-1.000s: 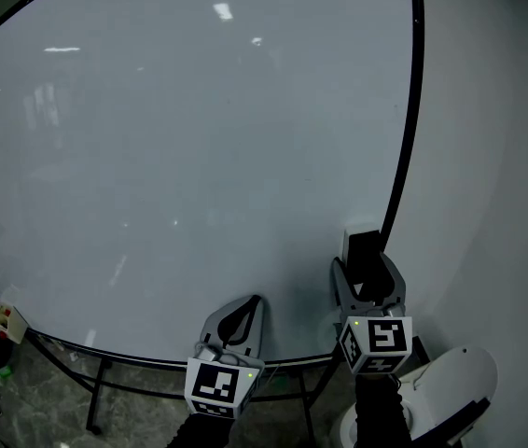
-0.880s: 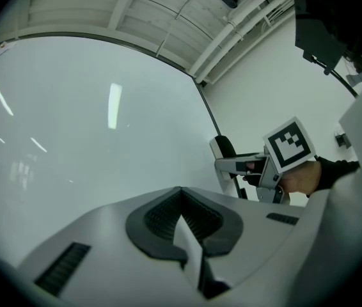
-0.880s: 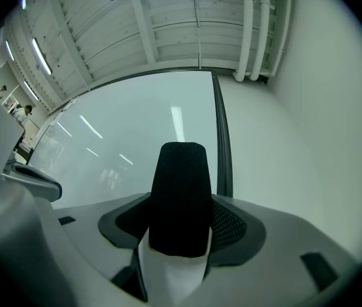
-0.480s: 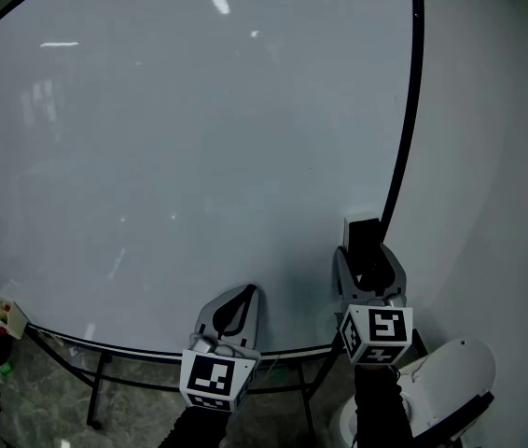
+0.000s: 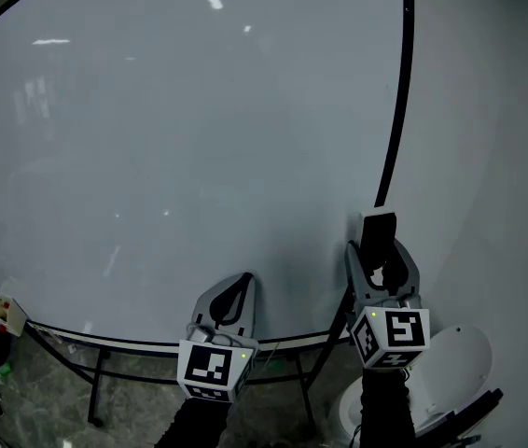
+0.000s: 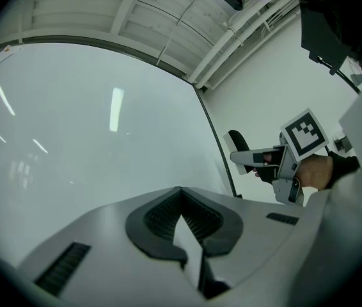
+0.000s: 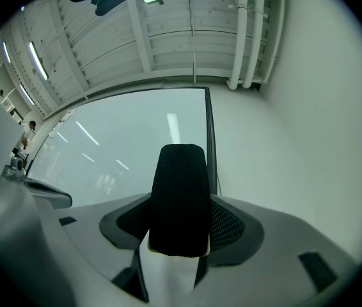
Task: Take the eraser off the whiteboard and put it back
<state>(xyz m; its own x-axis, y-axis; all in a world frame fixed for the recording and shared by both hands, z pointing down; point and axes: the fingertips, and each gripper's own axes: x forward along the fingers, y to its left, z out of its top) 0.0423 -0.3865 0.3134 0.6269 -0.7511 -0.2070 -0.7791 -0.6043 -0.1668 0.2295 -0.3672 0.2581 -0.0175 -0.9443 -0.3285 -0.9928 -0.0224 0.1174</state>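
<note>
Right gripper view showed the right claw (image 5: pixel 382 258) pinching the eraser (image 7: pixel 180 190) at the whiteboard's (image 7: pixel 136 146) edge — a slack squeeze might drop it — left claw (image 6: pixel 182 203) pressed together, empty.

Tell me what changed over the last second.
The right gripper, shut on the eraser throughout, carried it rightward and a little up, from the whiteboard's lower right area to its black edge. Nothing was grasped or released. The left gripper stayed shut and empty near the board's bottom rim, barely shifting.
</note>
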